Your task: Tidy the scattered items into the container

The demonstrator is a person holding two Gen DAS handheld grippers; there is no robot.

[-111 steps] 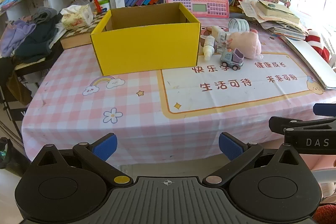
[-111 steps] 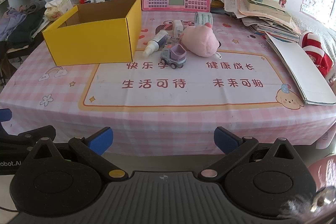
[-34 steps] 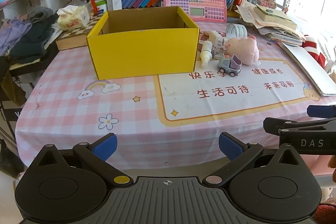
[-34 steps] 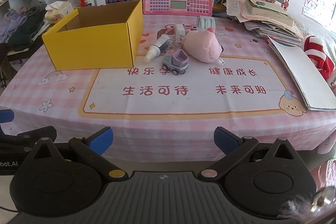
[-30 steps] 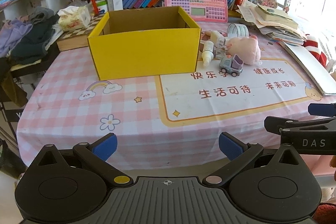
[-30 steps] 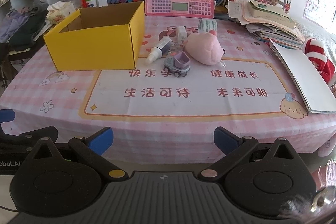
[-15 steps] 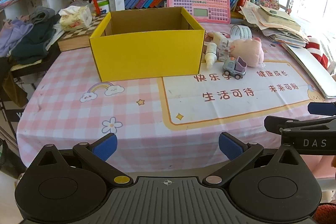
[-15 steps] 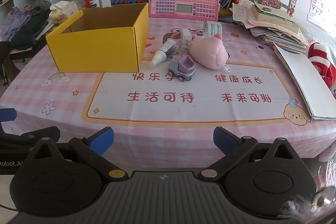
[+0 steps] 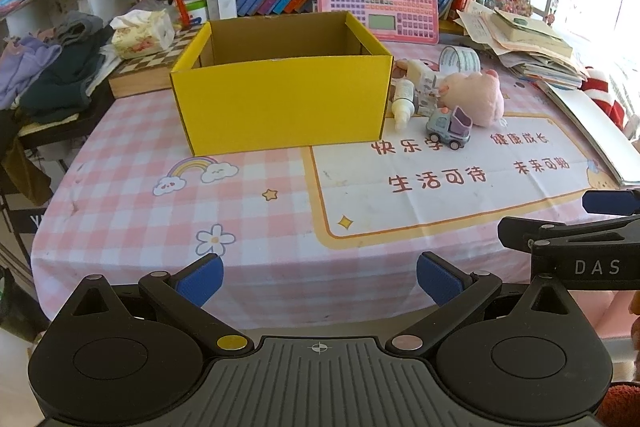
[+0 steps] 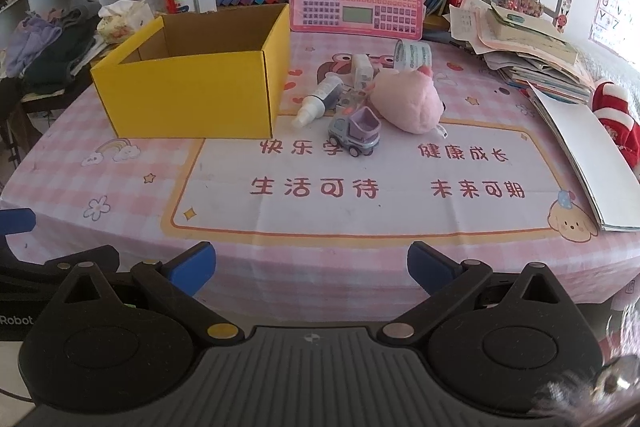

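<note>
Both claws hang at the near edge of the table, and neither has touched anything yet. The left claw has its fingers spread apart with nothing between them; the right claw is just as wide and just as empty. My guess is they are held back and open like this so the person can take in the whole spread before choosing a first piece.

The box sits well ahead of the left claw, a little to its left, open side up. No items show inside, though its floor is hidden. Seen from the right claw it is ahead and off to the left.

The scattered bits lie bunched ahead of the right claw, just right of the box. The truck is nearest. The bottle lies on its side, close beside the box wall. The plush sits right of the truck, with a tape roll and a small white block farther back.

Because that cluster lies squarely before the right claw, it looks best placed to reach first, probably for the truck.
</note>
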